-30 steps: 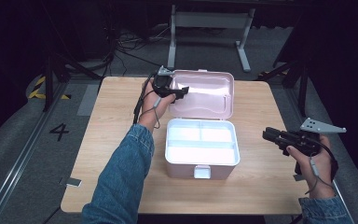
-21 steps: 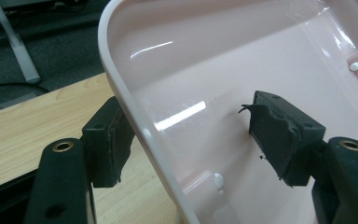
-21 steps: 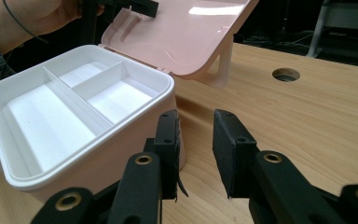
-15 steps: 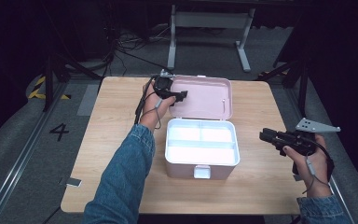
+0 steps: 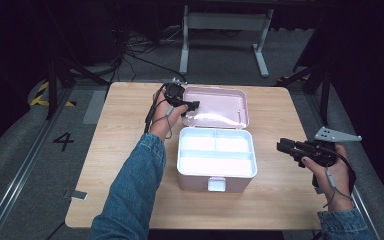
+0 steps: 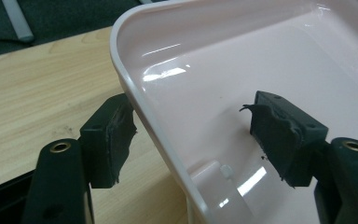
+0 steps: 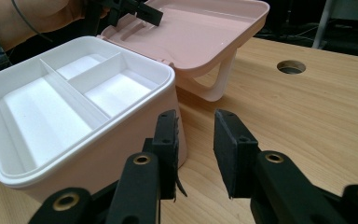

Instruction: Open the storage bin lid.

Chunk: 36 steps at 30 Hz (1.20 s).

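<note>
One open box (image 5: 216, 159), lid (image 5: 219, 104) rearward

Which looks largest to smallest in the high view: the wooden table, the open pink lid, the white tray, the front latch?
1. wooden table, by far the largest.
2-3. white tray and open pink lid: too alike to rank; the tray lies nearer the camera.
4. front latch, the smallest.

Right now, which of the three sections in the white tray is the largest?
The long section along the front of the tray, nearest the latch. It spans the full width; the two behind it, toward the open lid, share one row.
</note>
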Each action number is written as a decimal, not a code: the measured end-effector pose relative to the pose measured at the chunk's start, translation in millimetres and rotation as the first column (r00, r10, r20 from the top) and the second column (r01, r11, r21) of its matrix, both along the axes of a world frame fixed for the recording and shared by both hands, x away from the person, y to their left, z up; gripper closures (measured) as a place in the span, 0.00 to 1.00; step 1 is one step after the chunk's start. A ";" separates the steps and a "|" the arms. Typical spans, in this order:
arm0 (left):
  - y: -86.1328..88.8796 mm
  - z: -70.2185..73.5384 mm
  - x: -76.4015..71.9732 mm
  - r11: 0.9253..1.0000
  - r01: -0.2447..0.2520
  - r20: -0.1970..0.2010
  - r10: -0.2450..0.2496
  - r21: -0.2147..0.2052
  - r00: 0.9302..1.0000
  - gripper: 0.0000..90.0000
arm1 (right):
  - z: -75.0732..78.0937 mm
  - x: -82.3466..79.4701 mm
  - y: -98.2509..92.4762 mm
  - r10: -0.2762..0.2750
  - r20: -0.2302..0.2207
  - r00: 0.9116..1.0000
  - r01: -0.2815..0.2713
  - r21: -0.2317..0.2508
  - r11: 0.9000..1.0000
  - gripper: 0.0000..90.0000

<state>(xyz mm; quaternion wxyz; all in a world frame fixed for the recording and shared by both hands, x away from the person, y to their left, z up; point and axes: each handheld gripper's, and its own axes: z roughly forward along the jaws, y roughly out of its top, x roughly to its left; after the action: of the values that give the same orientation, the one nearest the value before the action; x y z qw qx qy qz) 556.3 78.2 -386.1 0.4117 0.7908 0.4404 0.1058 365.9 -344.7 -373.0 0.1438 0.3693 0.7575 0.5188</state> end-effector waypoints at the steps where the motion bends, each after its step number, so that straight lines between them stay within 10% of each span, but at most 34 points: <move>1: -0.3 -0.8 -0.3 1.000 -0.007 -0.017 0.007 -0.001 1.000 0.35 | 0.0 0.1 0.2 0.001 -0.001 1.000 -0.001 0.003 1.000 0.79; 6: -3.6 -0.4 -1.6 0.995 -0.025 -0.060 0.032 0.101 0.998 0.41 | -0.4 0.8 1.3 0.004 0.000 1.000 -0.004 -0.002 1.000 0.78; 14: -2.3 -1.0 -3.5 0.994 -0.035 -0.081 0.043 0.099 0.996 0.40 | -1.3 3.7 5.0 0.014 -0.007 1.000 -0.014 0.000 1.000 0.77; 20: 8.9 5.1 -9.8 0.993 -0.088 0.000 0.089 0.083 0.996 0.31 | -1.7 10.8 11.2 0.024 -0.011 1.000 -0.024 0.005 1.000 0.74; 36: 39.2 65.4 -74.3 0.999 -0.035 0.154 0.030 0.031 0.988 0.31 | 9.7 45.2 42.5 0.072 0.022 0.997 -0.072 0.015 0.997 0.64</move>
<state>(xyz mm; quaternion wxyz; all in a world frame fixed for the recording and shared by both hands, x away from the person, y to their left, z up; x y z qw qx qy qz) 482.0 117.4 -320.7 0.4290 0.7799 0.4184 0.1805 411.1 -302.2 -363.3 0.1301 0.3375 0.7645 0.5336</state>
